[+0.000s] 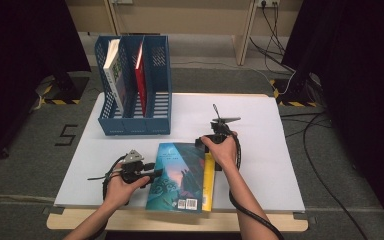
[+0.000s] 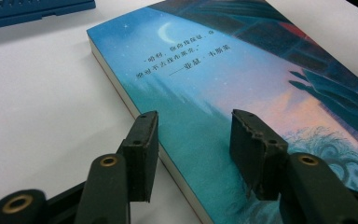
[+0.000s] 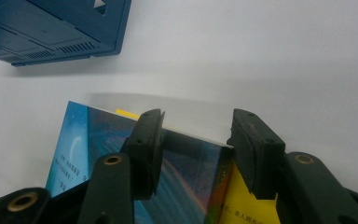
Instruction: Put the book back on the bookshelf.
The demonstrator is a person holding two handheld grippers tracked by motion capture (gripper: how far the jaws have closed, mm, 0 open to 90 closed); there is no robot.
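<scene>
A blue-teal book (image 1: 180,175) lies flat on a yellow book (image 1: 209,185) at the table's front centre. My left gripper (image 1: 156,175) is at its left edge; in the left gripper view it (image 2: 193,126) stands open, one jaw over the table, the other over the cover (image 2: 214,70). My right gripper (image 1: 202,144) is at the book's far right corner; in the right gripper view it (image 3: 196,126) is open over the blue cover (image 3: 88,135), with the yellow book (image 3: 251,210) showing beneath. Neither gripper holds anything.
A blue three-slot file holder (image 1: 135,125) stands at the back left of the white table (image 1: 260,165). Its left slot holds a white-green book (image 1: 114,70), its middle slot a red book (image 1: 140,75). The holder's base (image 3: 51,28) lies beyond the right gripper.
</scene>
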